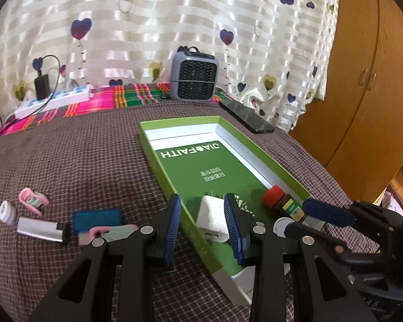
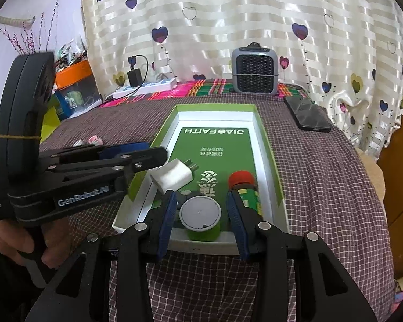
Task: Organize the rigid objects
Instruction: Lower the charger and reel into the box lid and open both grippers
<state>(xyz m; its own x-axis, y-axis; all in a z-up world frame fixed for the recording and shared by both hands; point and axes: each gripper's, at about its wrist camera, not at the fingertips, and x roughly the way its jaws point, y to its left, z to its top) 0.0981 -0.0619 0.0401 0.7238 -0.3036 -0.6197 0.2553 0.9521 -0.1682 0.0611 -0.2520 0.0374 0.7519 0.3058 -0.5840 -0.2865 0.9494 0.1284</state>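
A green box tray lies on the checked cloth. In it are a white charger plug, a brown bottle with a red cap lying on its side, and a green jar with a white lid. My left gripper is open around the plug, which rests in the tray. My right gripper is open, its fingers on either side of the jar. Left of the tray lie a silver lighter, a blue pad, pink clips and a small white round piece.
A grey mini heater stands at the back. A black phone lies back right of the tray. A white power strip with a black adapter is at the back left. A wooden cabinet stands to the right.
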